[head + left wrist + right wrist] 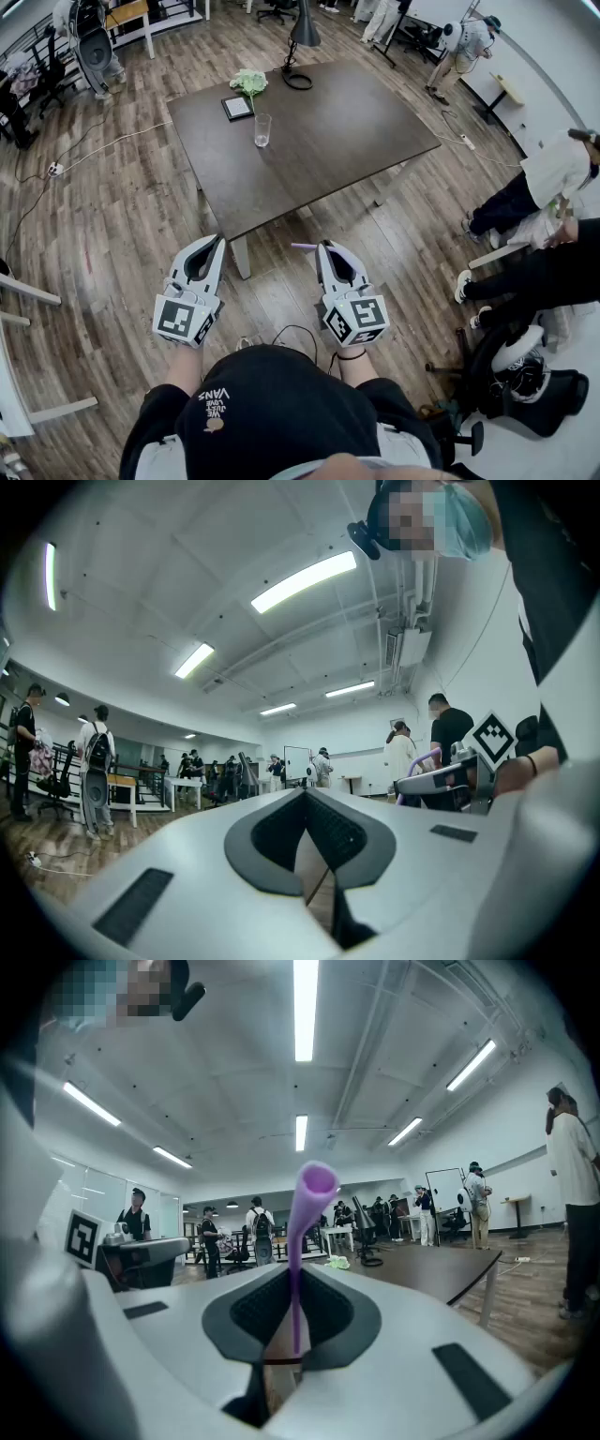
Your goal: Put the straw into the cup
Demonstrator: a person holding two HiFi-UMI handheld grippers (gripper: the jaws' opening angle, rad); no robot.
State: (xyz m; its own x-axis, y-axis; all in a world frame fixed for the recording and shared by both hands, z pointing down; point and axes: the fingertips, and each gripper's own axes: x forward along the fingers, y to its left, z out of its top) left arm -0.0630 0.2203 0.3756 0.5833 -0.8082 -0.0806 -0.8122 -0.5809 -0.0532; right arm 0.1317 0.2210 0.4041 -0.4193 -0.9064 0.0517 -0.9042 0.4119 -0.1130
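The clear cup (262, 129) stands upright and looks empty on the dark, smooth, rectangular counter (356, 141), well in from its edges, near a small dark-framed square (236, 107) and a pale green bundle (249, 82); the thin purple straw (298, 1232) is clamped in the right claw (325, 247), its open end jutting past the tips; the left claw (210, 246) is closed together on nothing; both hover level over the plank floor (122, 216), well short of the counter's near edge.
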